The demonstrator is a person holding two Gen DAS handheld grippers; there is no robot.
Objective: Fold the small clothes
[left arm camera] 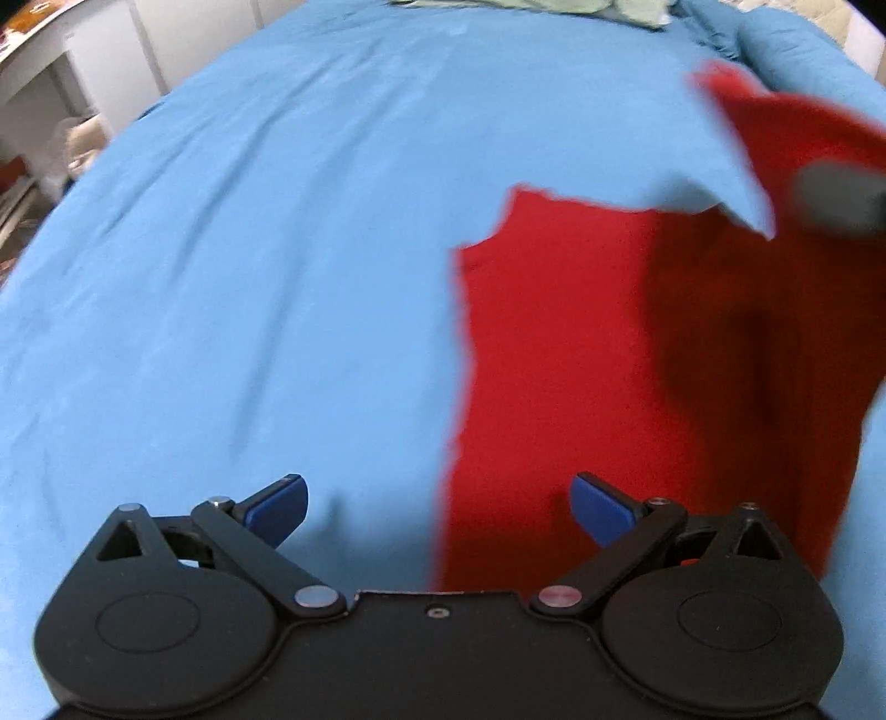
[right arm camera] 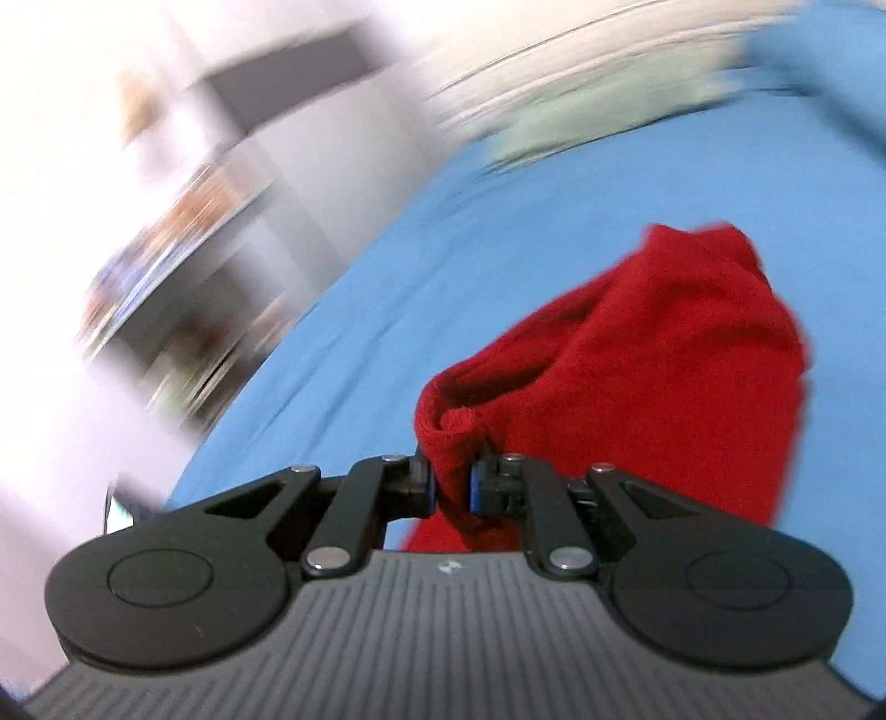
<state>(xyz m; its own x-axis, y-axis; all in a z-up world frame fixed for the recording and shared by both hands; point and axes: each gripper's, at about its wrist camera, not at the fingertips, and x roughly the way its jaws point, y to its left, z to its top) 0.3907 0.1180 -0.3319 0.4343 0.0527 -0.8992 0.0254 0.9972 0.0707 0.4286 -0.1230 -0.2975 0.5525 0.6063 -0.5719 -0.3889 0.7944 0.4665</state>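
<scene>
A red garment (left arm camera: 559, 354) lies spread on the blue bed cover (left arm camera: 249, 249), its left edge running down the middle of the left wrist view. My left gripper (left arm camera: 437, 507) hangs over that edge, open, with nothing between its blue pads. In the right wrist view my right gripper (right arm camera: 451, 487) is shut on a bunched fold of the red garment (right arm camera: 637, 354), which is lifted off the cover and drapes away from the pads. A blurred grey shape (left arm camera: 836, 194) at the right edge of the left wrist view sits against the raised red cloth.
A pale green cloth (left arm camera: 559, 8) lies at the far end of the bed, near a blue pillow (left arm camera: 792, 50). White furniture and shelves (left arm camera: 50, 94) stand beyond the bed's left side. The right wrist view is strongly motion-blurred.
</scene>
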